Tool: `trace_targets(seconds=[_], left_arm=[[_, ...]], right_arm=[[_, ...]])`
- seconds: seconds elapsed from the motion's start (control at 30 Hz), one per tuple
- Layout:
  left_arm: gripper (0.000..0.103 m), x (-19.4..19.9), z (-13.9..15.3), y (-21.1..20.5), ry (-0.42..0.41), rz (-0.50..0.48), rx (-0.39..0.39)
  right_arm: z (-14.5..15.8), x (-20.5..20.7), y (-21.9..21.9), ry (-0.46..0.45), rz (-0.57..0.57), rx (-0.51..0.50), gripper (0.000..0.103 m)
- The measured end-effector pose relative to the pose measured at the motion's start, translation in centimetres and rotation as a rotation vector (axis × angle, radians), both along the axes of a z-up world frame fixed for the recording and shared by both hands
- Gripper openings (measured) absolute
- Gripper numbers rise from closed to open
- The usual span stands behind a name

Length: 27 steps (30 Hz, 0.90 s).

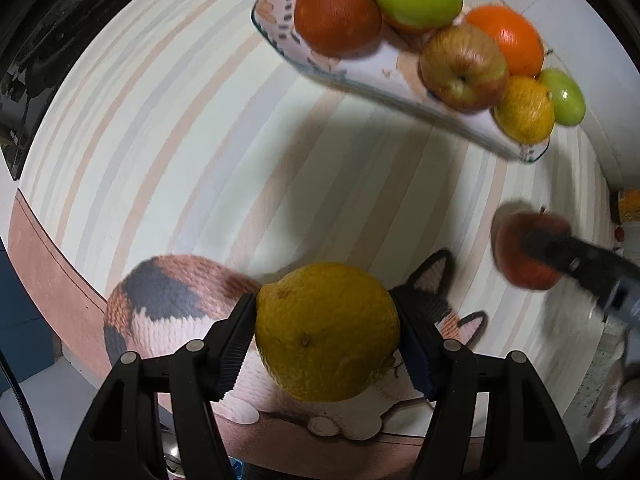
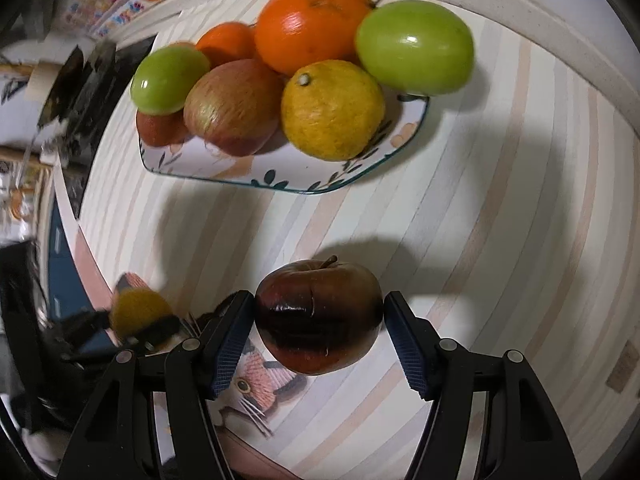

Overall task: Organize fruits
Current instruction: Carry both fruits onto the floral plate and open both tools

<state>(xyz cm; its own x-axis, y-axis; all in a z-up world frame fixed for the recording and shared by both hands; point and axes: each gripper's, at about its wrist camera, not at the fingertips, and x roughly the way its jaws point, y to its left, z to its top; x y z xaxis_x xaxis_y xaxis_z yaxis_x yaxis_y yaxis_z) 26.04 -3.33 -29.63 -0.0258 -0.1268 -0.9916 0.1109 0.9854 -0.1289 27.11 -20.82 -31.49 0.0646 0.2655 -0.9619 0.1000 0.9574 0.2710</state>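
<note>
Left gripper [image 1: 326, 334] clamps yellow lemon [image 1: 326, 330] above striped cloth [image 1: 160, 140], its long axis up-down in view; right gripper [image 2: 319, 320] clamps red apple [image 2: 318, 316], stem toward plate [image 2: 280, 178]

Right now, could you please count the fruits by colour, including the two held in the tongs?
Green fruits: 2
Orange fruits: 2
Yellow fruits: 2, one on the plate, one in the left tongs
Reddish fruits: 3, two on the plate, one in the right tongs
Total: 9
</note>
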Motion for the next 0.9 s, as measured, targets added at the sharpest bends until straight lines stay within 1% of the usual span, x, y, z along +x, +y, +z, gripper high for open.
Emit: trace_targets(seconds=[0.07, 0.17, 0.23, 0.37, 0.47, 0.6, 0.7, 0.77, 0.9], left_arm=[[0.065, 0.8, 1.0, 0.4, -0.008, 0.012, -0.021], [0.065, 2.2, 2.5, 1.1, -0.023, 0.034, -0.055], [0.065, 3.6, 3.8, 1.7, -0.048, 0.050, -0.070], [0.065, 6.2, 6.0, 2.6, -0.103, 0.060, -0.065], [0.065, 7.1, 6.8, 3.2, -0.123, 0.066, -0.062], [0.065, 7.9, 7.0, 3.6, -0.127, 0.069, -0.062], [0.065, 8.3, 6.7, 3.5, -0.120, 0.071, -0.069], [0.065, 8.7, 6.7, 3.7, -0.117, 0.076, -0.079], [0.065, 9.5, 7.1, 3.8, -0.121, 0.097, -0.102]], right_arm=[[0.1, 0.1, 0.6, 0.000, 0.028, -0.027, 0.069], [0.2, 0.0, 0.7, 0.012, 0.031, -0.033, 0.069], [0.1, 0.1, 0.3, 0.025, 0.018, -0.013, 0.070], [-0.2, 0.1, -1.2, 0.061, -0.037, 0.054, 0.070], [-0.8, 0.0, -1.9, 0.088, -0.043, 0.062, 0.070], [-1.6, -0.6, -1.9, 0.100, -0.014, 0.009, 0.069], [-1.2, -1.0, -2.0, 0.081, -0.033, 0.001, 0.069], [-0.7, -1.3, -1.9, 0.056, -0.058, 0.025, 0.069], [1.4, -0.9, -0.9, -0.022, -0.087, 0.082, 0.069]])
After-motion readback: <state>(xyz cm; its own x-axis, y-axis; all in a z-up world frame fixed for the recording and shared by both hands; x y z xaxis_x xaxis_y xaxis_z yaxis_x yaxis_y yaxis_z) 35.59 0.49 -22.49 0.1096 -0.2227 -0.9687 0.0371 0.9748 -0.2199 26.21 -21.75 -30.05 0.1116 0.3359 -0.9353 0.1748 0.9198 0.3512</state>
